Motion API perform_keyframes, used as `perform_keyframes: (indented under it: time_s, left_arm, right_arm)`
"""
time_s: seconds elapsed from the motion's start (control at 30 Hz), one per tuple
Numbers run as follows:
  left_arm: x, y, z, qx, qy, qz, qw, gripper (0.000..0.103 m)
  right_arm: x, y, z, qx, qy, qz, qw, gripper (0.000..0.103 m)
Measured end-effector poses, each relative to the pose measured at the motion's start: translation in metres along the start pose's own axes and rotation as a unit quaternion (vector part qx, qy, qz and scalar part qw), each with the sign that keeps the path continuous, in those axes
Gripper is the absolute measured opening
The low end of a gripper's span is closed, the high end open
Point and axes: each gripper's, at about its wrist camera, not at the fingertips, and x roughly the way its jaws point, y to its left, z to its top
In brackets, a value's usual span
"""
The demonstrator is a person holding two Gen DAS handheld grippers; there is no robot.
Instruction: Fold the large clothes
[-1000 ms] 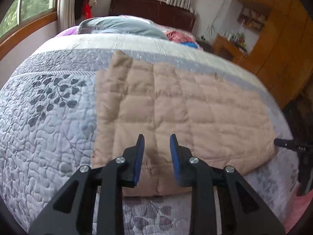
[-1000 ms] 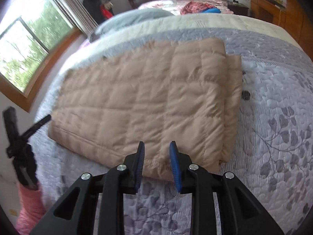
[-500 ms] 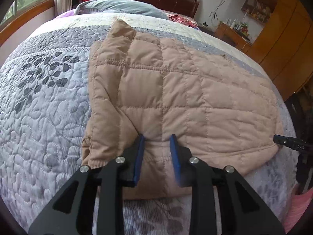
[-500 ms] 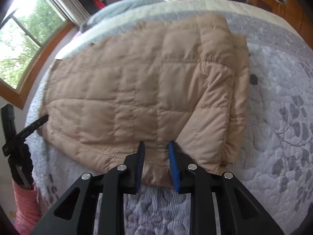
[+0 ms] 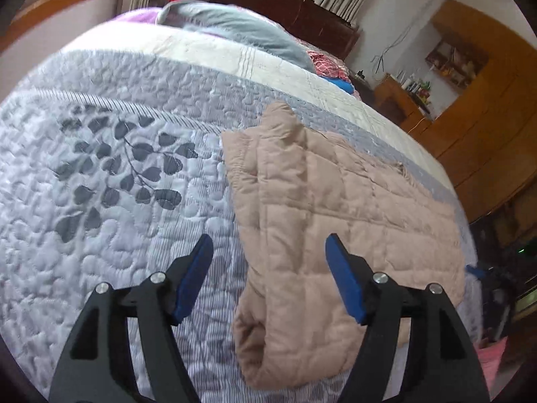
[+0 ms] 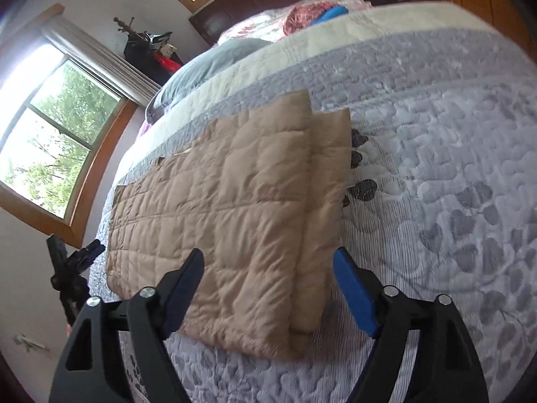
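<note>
A tan quilted jacket (image 5: 339, 221) lies folded flat on the grey leaf-patterned bedspread (image 5: 110, 184). In the left wrist view my left gripper (image 5: 268, 278) is open and empty above the jacket's near left edge, which rolls up in a thick fold. In the right wrist view the jacket (image 6: 235, 208) shows as a rectangle with a folded strip along its right side. My right gripper (image 6: 268, 292) is open and empty over its near right corner.
A grey pillow (image 5: 235, 30) and red and blue clothes (image 5: 329, 67) lie at the headboard end. Wooden cabinets (image 5: 486, 117) stand right of the bed. A window (image 6: 57, 131) and a black stand (image 6: 67, 275) are at the bed's left.
Both grippers were shut on the jacket's near edge and carried it over. Now both have opened and let go, and the jacket lies folded narrower.
</note>
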Motion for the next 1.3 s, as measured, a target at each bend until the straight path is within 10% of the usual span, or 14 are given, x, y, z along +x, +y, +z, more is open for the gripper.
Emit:
perform_keyframes:
  time_s: [0.57,0.8,1.3]
  left_arm:
    - [0.085,-0.005,0.021,-0.02,0.044,-0.051,0.9975,0.071]
    - [0.076,-0.043,0.009,0.012,0.021,-0.022,0.9994,0.023]
    - [-0.074,-0.089,-0.02,0.053,-0.065,-0.063,0.9945,0.011]
  right_arm:
    - [0.069,-0.025,0.022,0.036,0.029,0.038,0.998,0.087]
    - [0.072,-0.007,0.025,0.022,0.024,0.066,0.997,0.022]
    - [-0.051,0.074,-0.022,-0.081,-0.032,0.103,0.991,0.015]
